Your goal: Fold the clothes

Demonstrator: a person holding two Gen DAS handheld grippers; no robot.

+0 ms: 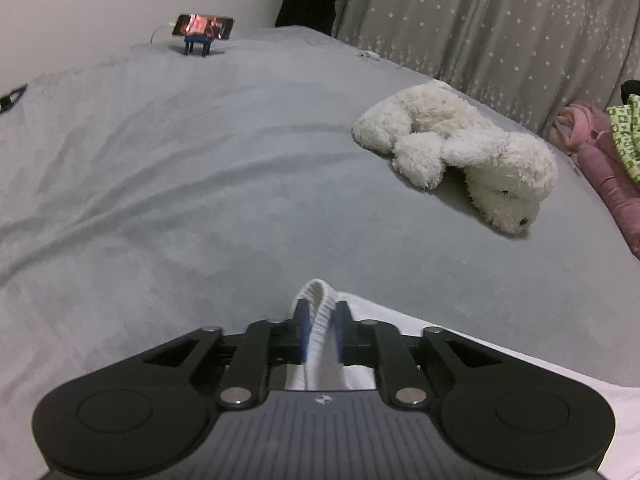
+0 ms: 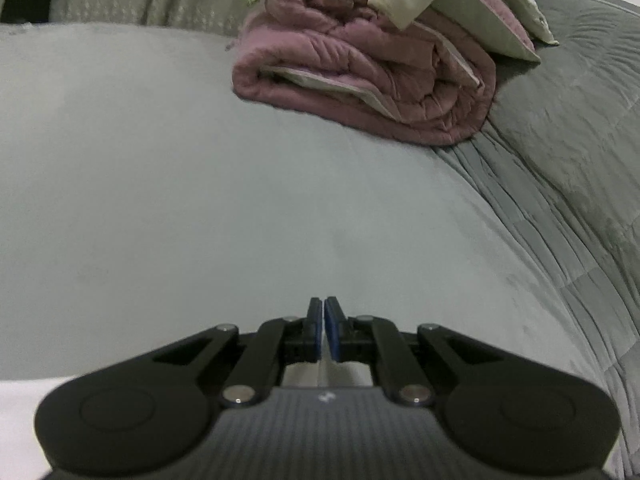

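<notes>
My left tool grips a ribbed edge of the white garment, which lies low over the grey bed. My right tool is closed on nothing, near a rolled pink quilt. A white plush dog lies on the bed.

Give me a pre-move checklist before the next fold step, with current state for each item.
1. Left gripper shut on the white garment: ok, ribbed edge sits between the pads.
2. Right gripper holding fabric: cannot tell, jaws are nearly closed and nothing shows between the pads, though white cloth shows at the lower left of that view.
3. Grey bedspread ahead of the left gripper free for laying down: ok.
4. Plush toy out of the fold path: ok for now, it lies ahead to the right, apart from the garment.
5. Rolled pink quilt clear of the right gripper: ok, far ahead.
6. Garment lying flat: cannot tell, mostly hidden.
</notes>
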